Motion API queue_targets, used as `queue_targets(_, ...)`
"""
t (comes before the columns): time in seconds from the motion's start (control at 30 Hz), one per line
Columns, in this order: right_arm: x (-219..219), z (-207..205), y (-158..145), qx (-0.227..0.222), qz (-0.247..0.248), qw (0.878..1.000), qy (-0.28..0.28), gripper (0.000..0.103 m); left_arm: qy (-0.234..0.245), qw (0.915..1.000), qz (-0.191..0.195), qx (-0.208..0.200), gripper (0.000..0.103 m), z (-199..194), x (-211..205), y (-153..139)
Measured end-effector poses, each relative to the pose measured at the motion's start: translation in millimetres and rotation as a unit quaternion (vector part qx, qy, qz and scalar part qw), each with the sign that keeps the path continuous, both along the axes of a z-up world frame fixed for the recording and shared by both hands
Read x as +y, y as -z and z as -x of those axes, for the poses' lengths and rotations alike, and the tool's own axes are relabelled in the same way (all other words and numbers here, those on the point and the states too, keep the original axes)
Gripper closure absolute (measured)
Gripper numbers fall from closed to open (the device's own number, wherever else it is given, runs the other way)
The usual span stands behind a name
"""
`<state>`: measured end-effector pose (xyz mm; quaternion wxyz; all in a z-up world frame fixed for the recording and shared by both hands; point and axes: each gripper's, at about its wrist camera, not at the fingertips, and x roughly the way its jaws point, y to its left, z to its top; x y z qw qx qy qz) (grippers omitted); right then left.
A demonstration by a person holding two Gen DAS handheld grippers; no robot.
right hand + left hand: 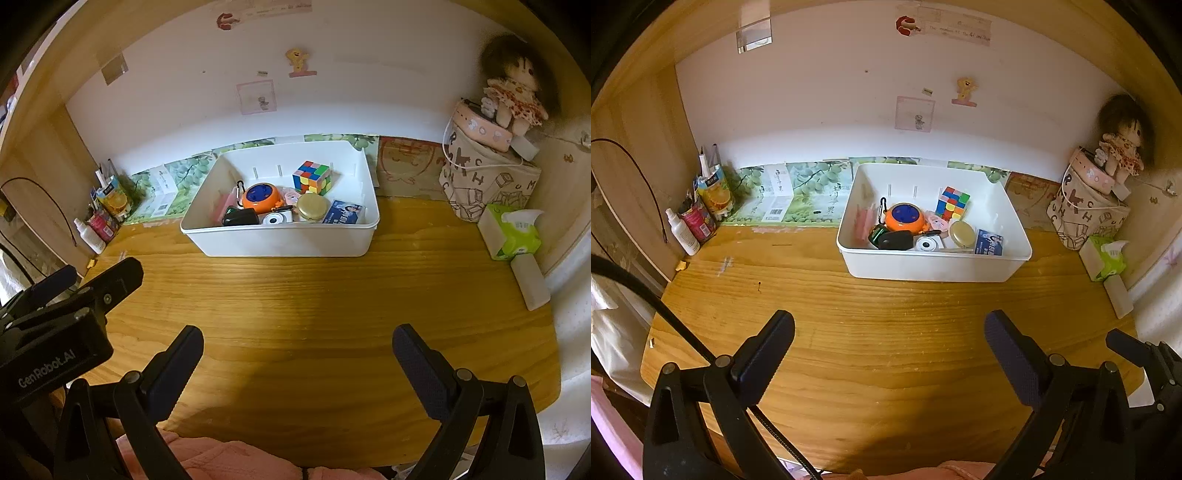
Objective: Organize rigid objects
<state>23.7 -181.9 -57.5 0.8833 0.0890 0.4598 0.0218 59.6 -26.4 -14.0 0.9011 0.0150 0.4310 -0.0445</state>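
A white plastic bin (934, 267) (280, 242) stands at the back of the wooden desk. Inside lie a colour cube (952, 203) (311, 177), an orange and blue round toy (905, 217) (261, 197), a gold-lidded jar (962, 233) (312, 207), a small white camera (926, 244) (275, 219), a black pouch (895, 240) (240, 217) and a blue card box (989, 242) (343, 213). My left gripper (888, 332) hangs open over the bare desk, well short of the bin. My right gripper (297, 345) is open too, holding nothing. In the right wrist view the left gripper's body (62, 314) shows at the left.
A juice carton (714, 192), a red can (698, 221) and a white bottle (683, 232) crowd the back left corner. A printed fabric bag (487, 181) with a doll (513, 96) on top, a tissue pack (511, 232) and a white block (530, 282) line the right side.
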Motion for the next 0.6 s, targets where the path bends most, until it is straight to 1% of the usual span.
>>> queue_targets(0.5, 3.8, 3.6, -0.8, 0.000, 0.000, 1.000, -0.002, 0.000, 0.013, 0.9999, -0.006, -0.003, 0.001, 4.6, -4.5, -0.4)
queue_targets(0.6, 3.7, 3.9, -0.6, -0.001, -0.001, 1.000, -0.002, 0.000, 0.017, 0.9998, -0.013, -0.008, 0.001, 6.5, -6.4, -2.0)
